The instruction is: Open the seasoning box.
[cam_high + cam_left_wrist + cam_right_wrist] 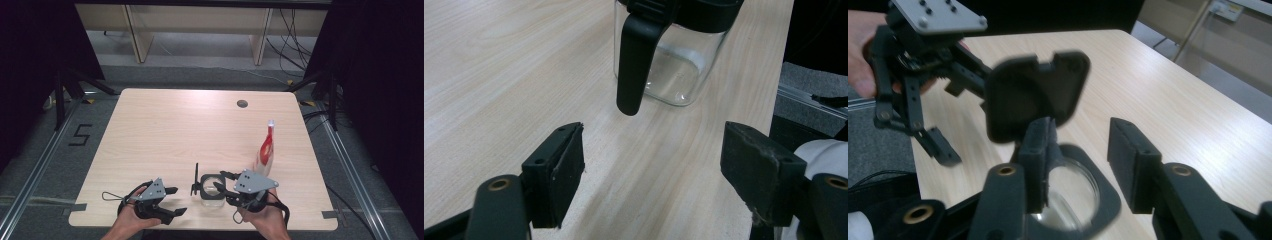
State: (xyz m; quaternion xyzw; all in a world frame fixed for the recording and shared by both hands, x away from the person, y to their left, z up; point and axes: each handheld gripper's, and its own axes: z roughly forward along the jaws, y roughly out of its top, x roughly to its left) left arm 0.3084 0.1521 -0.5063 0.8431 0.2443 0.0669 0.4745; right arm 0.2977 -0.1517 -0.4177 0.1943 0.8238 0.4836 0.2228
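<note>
Glass jar [212, 191] sits at the table's [165, 135] six o'clock edge with its lid [1034, 95] flipped up, so we part our right gripper [226, 188] off it, left gripper [176, 200] gaping at nine o'clock, ready.

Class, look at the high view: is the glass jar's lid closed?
No, the black lid stands flipped up beside the glass jar, whose mouth is open.

Light wooden table [165, 135], glass jar [212, 192] near front edge, red-and-white bottle [266, 150]
</note>
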